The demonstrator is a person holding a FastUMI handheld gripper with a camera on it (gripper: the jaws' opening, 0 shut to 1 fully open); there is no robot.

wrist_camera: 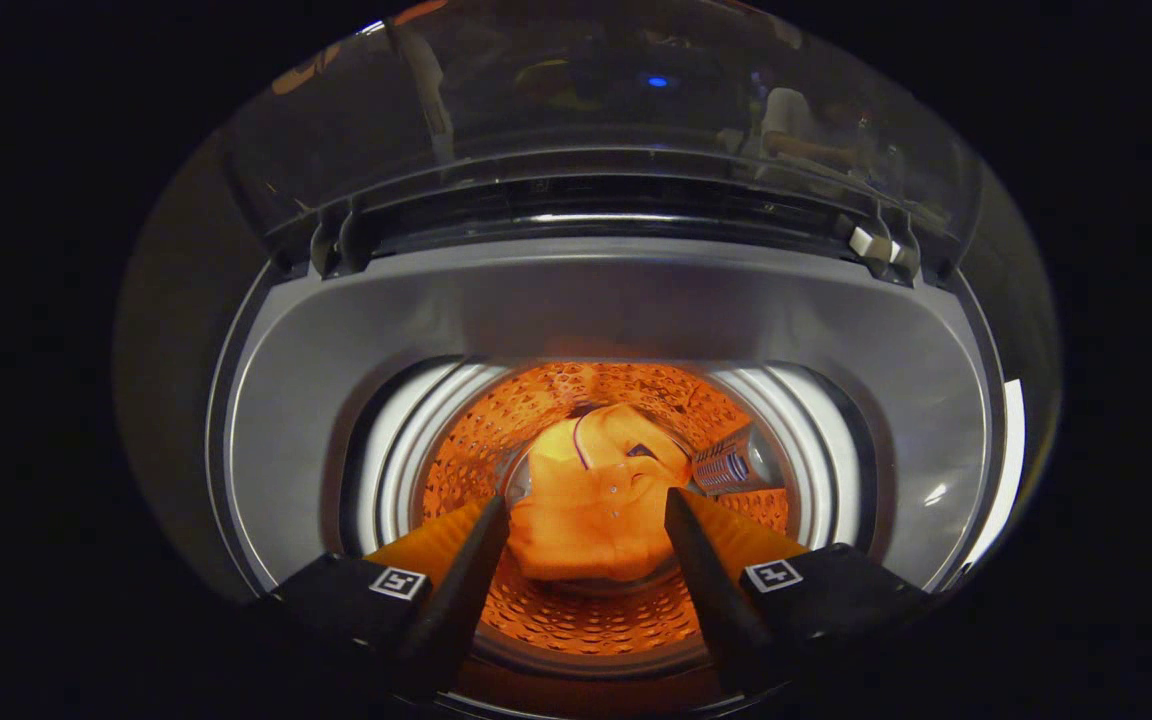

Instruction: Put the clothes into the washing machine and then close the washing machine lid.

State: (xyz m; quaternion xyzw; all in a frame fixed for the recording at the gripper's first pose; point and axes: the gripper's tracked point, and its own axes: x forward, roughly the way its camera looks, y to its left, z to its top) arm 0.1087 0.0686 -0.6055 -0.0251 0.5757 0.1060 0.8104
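I look straight down into the top-loading washing machine (pixel 636 300). An orange garment (pixel 591 495) lies crumpled at the bottom of the perforated drum (pixel 576 620), which glows orange. My gripper (pixel 586 510) hangs above the drum mouth, open, its two dark fingers (pixel 466 580) spread wide with nothing held between them. The garment shows far below, in the gap between the fingers. The clear lid (pixel 586 110) stands raised upright beyond the opening, hinged at the back.
The grey top deck (pixel 276 420) of the machine rings the drum opening, with a white inner ring (pixel 391 460) below it. A lint filter (pixel 726 465) sits on the drum wall. Reflections of the booth and a person show in the lid.
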